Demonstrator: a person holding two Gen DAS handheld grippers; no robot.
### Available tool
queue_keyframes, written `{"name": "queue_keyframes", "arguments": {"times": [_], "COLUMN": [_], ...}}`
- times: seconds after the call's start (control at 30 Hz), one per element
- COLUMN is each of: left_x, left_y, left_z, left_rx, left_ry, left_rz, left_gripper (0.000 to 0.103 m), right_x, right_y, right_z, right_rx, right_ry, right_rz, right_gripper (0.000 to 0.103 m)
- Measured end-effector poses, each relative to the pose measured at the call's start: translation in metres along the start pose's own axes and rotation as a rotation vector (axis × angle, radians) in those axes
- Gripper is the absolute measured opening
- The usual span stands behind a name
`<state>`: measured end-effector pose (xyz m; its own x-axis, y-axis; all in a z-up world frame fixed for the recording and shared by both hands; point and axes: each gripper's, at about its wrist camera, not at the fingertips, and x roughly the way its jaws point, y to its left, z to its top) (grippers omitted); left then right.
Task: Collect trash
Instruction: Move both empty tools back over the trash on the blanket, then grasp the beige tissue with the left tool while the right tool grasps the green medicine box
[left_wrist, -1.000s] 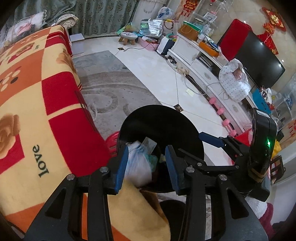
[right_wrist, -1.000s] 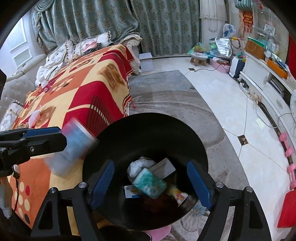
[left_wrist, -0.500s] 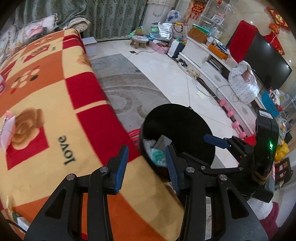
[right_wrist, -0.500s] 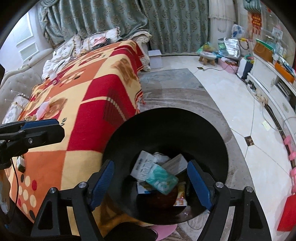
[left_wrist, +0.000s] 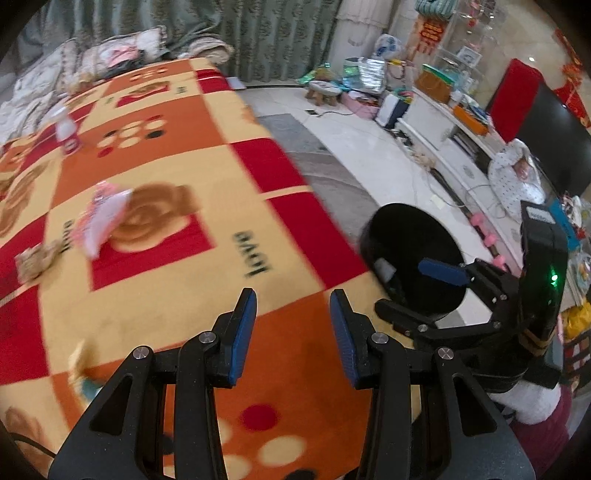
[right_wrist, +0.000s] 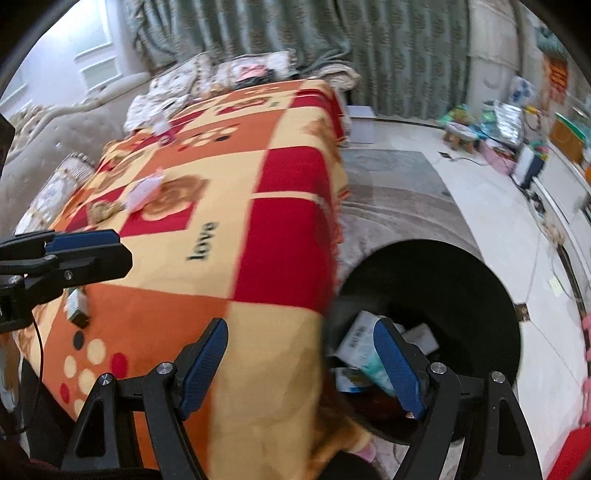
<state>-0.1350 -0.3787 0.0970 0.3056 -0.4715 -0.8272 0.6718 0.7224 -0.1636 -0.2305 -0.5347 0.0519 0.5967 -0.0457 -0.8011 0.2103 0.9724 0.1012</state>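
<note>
A black trash bin (left_wrist: 410, 236) stands on the floor beside the blanket-covered surface (left_wrist: 177, 184); in the right wrist view the bin (right_wrist: 443, 280) holds several wrappers and boxes (right_wrist: 360, 339). My left gripper (left_wrist: 291, 332) is open and empty above the blanket. My right gripper (right_wrist: 301, 369) is open and empty over the blanket's edge and the bin's rim. A pink wrapper (left_wrist: 99, 218) and a crumpled brown scrap (left_wrist: 35, 260) lie on the blanket; the right wrist view shows the wrapper (right_wrist: 144, 188) too. A small bottle (left_wrist: 66, 133) lies farther back.
A small box (right_wrist: 75, 306) lies on the blanket near the left gripper's fingers (right_wrist: 85, 240). A grey rug (right_wrist: 388, 184) and white tiles (left_wrist: 369, 140) lie past the bin. A white TV cabinet (left_wrist: 454, 147) and clutter line the right wall. Pillows (right_wrist: 251, 70) sit at the back.
Both grippers have swung left, away from over the bin and onto the blanket. The left gripper's held trash dropped into the bin a second ago; its jaws are now empty.
</note>
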Motion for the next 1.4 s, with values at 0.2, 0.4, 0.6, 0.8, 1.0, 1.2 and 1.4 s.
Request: {"name": "queue_keyframes", "arguments": {"times": [0.2,0.4,0.6,0.8,1.0,1.2,1.4], "left_x": [-0.025,-0.039,-0.042,-0.044,-0.040,-0.022,-0.002], "left_y": [0.061,0.118,0.168,0.194,0.204,0.214,0.215], "left_z": [-0.025,-0.047,-0.070,-0.092,-0.104,-0.098,-0.085], "left_rx": [-0.060,-0.146,-0.231,-0.283,-0.301,-0.348,-0.335], "left_ry": [-0.002,0.004,0.024,0.055,0.085,0.096,0.118], "left_rz": [0.073,0.143,0.194,0.179,0.148,0.095,0.041], "left_gripper": [0.039,0.039,0.039,0.039,0.039,0.039,0.038], "right_x": [0.009,0.020,0.032,0.043,0.053,0.059,0.065], "right_y": [0.050,0.096,0.139,0.181,0.196,0.206,0.217], "right_z": [0.005,0.008,0.007,0.008,0.009,0.010,0.005], "right_rx": [-0.090,-0.169,-0.242,-0.312,-0.331,-0.343,-0.365], "right_ry": [0.012,0.033,0.063,0.080,0.105,0.125,0.142], "right_rz": [0.059,0.123,0.187,0.255,0.275,0.327,0.355], "right_gripper": [0.079,0.079,0.079,0.079,0.079,0.079,0.078]}}
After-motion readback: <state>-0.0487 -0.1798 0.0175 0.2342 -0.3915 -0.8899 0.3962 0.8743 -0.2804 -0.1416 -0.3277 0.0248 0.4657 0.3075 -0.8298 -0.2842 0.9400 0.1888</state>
